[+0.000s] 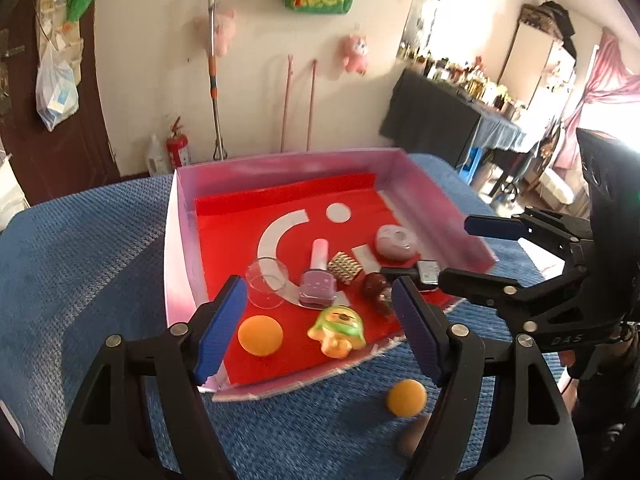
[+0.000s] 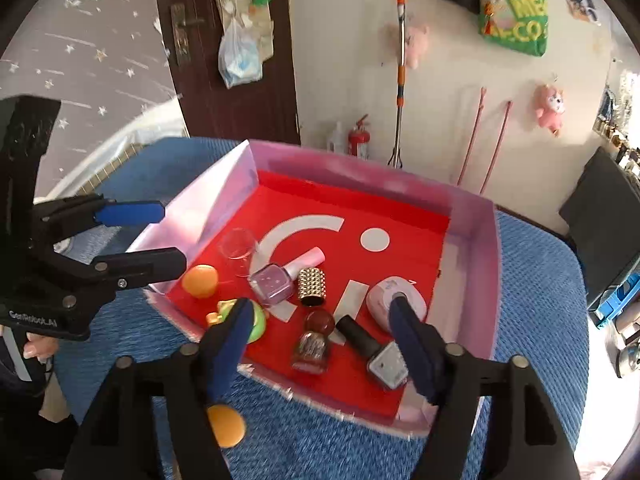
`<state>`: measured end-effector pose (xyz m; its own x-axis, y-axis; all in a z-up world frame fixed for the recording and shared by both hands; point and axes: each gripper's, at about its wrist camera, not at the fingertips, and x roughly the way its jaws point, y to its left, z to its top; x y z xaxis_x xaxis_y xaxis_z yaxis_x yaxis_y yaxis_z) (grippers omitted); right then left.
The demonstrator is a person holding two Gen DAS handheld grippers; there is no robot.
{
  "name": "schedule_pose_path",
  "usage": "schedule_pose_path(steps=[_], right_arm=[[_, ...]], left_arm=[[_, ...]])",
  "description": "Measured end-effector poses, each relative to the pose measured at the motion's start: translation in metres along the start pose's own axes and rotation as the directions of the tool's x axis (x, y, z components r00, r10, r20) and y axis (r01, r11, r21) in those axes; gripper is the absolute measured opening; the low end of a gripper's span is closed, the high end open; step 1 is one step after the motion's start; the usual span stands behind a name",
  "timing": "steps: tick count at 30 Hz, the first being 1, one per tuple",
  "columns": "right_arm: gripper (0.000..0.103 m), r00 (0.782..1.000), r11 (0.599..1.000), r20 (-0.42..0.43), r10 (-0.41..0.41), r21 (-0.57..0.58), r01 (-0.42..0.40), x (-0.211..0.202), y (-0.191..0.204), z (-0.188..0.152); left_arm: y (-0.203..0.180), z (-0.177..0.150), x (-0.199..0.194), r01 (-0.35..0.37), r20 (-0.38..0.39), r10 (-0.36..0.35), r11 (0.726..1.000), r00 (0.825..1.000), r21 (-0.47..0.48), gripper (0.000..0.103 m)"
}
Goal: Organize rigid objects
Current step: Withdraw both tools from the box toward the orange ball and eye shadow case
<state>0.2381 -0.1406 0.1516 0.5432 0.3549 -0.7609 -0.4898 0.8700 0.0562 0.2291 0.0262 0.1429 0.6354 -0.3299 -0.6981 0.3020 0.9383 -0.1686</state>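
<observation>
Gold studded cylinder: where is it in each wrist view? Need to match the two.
Left wrist view: gold studded cylinder sits mid-box, just right of the lilac polish bottle.
Right wrist view: gold studded cylinder sits mid-box, again just right of the lilac polish bottle.
Shared landmark: the white dot printed on the box's red floor.
</observation>
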Motion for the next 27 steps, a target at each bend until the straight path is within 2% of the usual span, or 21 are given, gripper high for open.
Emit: schedule_pose_path(steps=[1,3,5,12,15,18,24,27], right_arm=[[0.077,1.0,1.0,0.016,0.002,0.003,-0.002,-0.008,0.001,-0.003],[0.079,0.999,1.0,0.048,0.002,0.011,-0.003,-0.024,0.003,-0.008],[0.084,0.997,1.0,0.08,0.003,0.018,-0.005,-0.04,0.007,-0.014],[0.097,0.981,0.999,0.192,-0.028,0.029,0.022,-0.088,0.023,-0.041],[0.102,0.973,0.998,0.227,-0.039,0.057,0.026,-0.102,0.026,-0.056],[0.103,0.966,0.996,0.253,-0.052,0.079,0.033,-0.111,0.031,-0.077],[0.103,0.964,0.992,0.254,-0.084,0.114,0.056,-0.104,0.04,-0.116],[0.103,0.966,0.989,0.235,-0.104,0.128,0.075,-0.09,0.043,-0.134]], left_arm=[[-0.003,-0.003,-0.007,0.003,0.015,-0.003,1.0,1.0,-0.001,0.076],[-0.008,-0.009,-0.02,0.016,0.048,-0.016,1.0,0.999,-0.007,0.086],[-0.013,-0.015,-0.033,0.021,0.087,-0.021,1.0,0.996,-0.009,0.089],[-0.025,-0.042,-0.061,-0.003,0.169,0.005,1.0,0.986,-0.015,0.092],[-0.033,-0.061,-0.068,-0.04,0.204,0.043,0.999,0.978,-0.019,0.095],[-0.04,-0.078,-0.069,-0.07,0.23,0.071,0.997,0.971,-0.013,0.095],[-0.048,-0.11,-0.058,-0.104,0.213,0.107,0.994,0.971,-0.024,0.095],[-0.047,-0.127,-0.046,-0.097,0.175,0.103,0.994,0.979,-0.042,0.095]])
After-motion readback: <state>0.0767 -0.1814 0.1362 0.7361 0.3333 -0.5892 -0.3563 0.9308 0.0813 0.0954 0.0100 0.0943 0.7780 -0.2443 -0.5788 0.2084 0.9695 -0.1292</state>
